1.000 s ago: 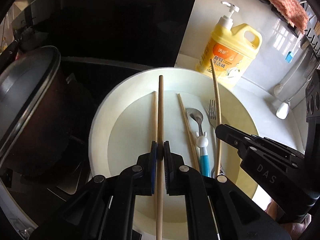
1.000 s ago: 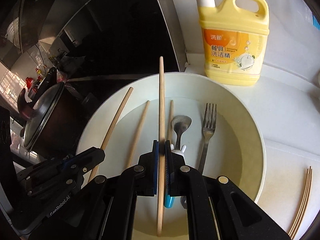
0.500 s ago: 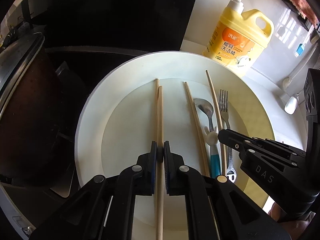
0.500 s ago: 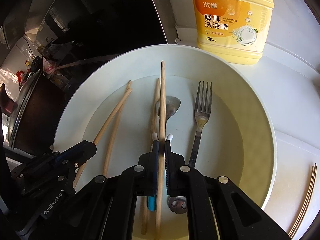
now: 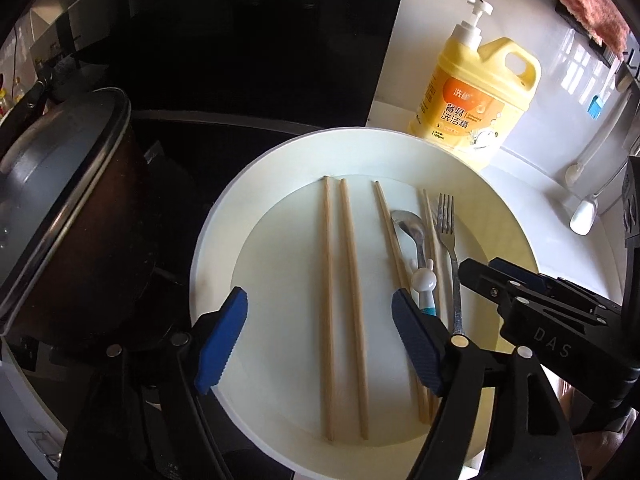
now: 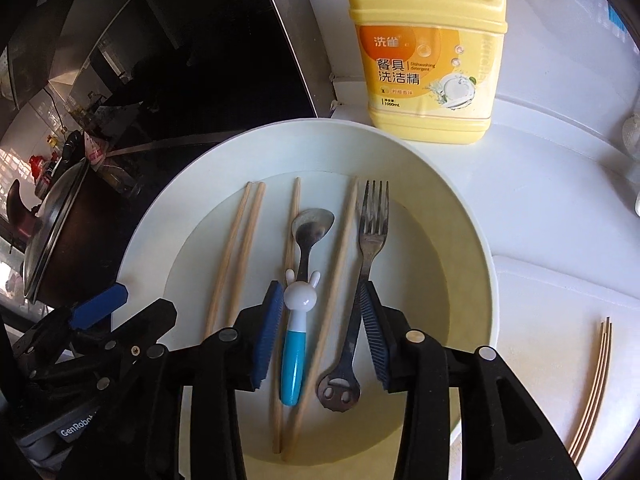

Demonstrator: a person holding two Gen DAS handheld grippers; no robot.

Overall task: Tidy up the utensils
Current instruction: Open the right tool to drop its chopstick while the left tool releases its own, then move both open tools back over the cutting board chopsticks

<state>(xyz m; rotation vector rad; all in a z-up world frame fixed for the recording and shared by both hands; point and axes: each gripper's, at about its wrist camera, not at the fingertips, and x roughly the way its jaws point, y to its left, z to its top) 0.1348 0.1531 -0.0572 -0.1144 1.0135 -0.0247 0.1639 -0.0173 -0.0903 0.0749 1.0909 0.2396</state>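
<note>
Worktop carries a white basin holding four chopsticks, a fork and a rabbit-handled spoon. Left gripper and right gripper hover over it, jaws spread, empty.

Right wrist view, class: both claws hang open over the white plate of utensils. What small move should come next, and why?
Probably lower the right claw and close it on the lone chopstick between spoon and fork, to pair it with its mate left of the spoon. The left pair already lies side by side, and the claw is open over that spot.
</note>
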